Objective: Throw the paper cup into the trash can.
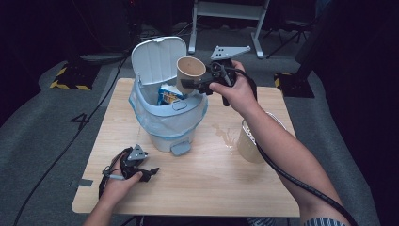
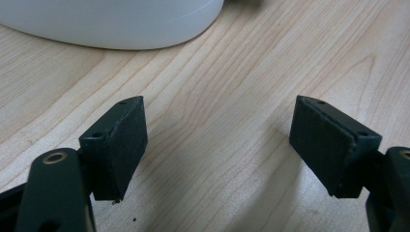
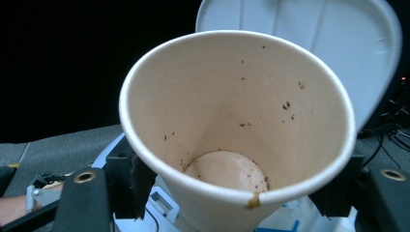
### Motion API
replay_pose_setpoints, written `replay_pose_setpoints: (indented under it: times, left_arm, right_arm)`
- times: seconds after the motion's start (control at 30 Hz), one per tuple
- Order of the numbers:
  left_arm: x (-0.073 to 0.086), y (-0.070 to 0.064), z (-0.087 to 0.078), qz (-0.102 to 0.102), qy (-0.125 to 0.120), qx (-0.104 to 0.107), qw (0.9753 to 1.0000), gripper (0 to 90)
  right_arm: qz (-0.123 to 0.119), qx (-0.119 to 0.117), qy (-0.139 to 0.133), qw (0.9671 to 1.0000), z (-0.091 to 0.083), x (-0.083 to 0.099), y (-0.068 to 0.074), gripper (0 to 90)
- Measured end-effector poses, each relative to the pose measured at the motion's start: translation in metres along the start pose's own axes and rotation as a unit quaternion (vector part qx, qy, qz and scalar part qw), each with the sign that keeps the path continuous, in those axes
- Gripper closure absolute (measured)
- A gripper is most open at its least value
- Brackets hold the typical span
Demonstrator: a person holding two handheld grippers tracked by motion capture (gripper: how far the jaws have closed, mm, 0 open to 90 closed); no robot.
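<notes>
Matt paper cup point(image 3: 237, 125), smooth plastic bin point(image 1: 164, 94), wood-grain table point(image 1: 211, 179).

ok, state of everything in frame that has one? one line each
bin lid: open, tipped back
bin: upright, lined with a bag, blue packet inside
paper cup: tilted over the bin, empty bar dark specks
right hand-held gripper: shut on the paper cup
left hand-held gripper: open, holding nothing, low over the table
spill: wet patch on the table
jug: upright at the table's right edge

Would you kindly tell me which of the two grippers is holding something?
The right gripper, raised over the open white bin, clamps a tan paper cup; the left gripper rests open on the wooden table.
</notes>
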State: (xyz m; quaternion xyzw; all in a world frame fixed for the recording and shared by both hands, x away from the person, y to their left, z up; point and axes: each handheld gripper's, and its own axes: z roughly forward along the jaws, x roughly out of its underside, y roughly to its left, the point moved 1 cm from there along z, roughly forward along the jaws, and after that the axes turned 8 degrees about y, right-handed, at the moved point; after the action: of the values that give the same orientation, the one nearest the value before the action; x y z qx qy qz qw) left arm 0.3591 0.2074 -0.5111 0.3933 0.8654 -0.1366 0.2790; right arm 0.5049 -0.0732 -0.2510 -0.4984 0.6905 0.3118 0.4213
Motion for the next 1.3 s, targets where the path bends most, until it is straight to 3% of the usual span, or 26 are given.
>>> replay_pose_setpoints:
  times: [0.3, 0.33, 0.4, 0.43, 0.5, 0.57, 0.6, 0.9, 1.3]
  left_arm:
    - [0.0, 0.0, 0.0, 0.0, 0.0, 0.001, 1.0, 21.7]
    - [0.0, 0.0, 0.0, 0.0, 0.0, 0.0, 1.0, 21.7]
    - [0.0, 0.0, 0.0, 0.0, 0.0, 0.001, 1.0, 21.7]
    - [0.0, 0.0, 0.0, -0.001, 0.0, 0.001, 1.0, 21.7]
    - [0.0, 0.0, 0.0, 0.0, 0.0, 0.001, 1.0, 21.7]
    - [0.0, 0.0, 0.0, 0.0, 0.0, 0.001, 1.0, 21.7]
    - [0.0, 0.0, 0.0, 0.0, 0.0, 0.001, 1.0, 21.7]
    - [0.0, 0.0, 0.0, 0.0, 0.0, 0.0, 1.0, 21.7]
    - [0.0, 0.001, 0.0, 0.002, -0.001, 0.002, 1.0, 21.5]
  right_arm:
    - [-0.006, -0.013, 0.021, 0.9997, 0.022, -0.001, 0.009, 28.5]
    - [-0.006, -0.016, 0.026, 0.9995, 0.025, -0.001, 0.009, 27.1]
    - [-0.011, -0.02, 0.037, 0.9991, 0.031, -0.001, 0.011, 12.2]
    - [-0.015, -0.014, 0.039, 0.999, 0.034, -0.001, 0.012, 10.3]
    - [-0.03, -0.006, 0.042, 0.9987, 0.036, -0.002, 0.016, 18.0]
    - [-0.035, -0.014, 0.038, 0.9986, 0.035, -0.003, 0.018, 13.7]
    - [-0.037, -0.016, 0.036, 0.9985, 0.033, -0.004, 0.018, 16.8]
    - [-0.027, 0.013, 0.0, 0.9996, 0.004, -0.006, 0.011, 15.7]
    - [-0.01, 0.05, -0.009, 0.9987, -0.062, 0.006, 0.002, 16.0]
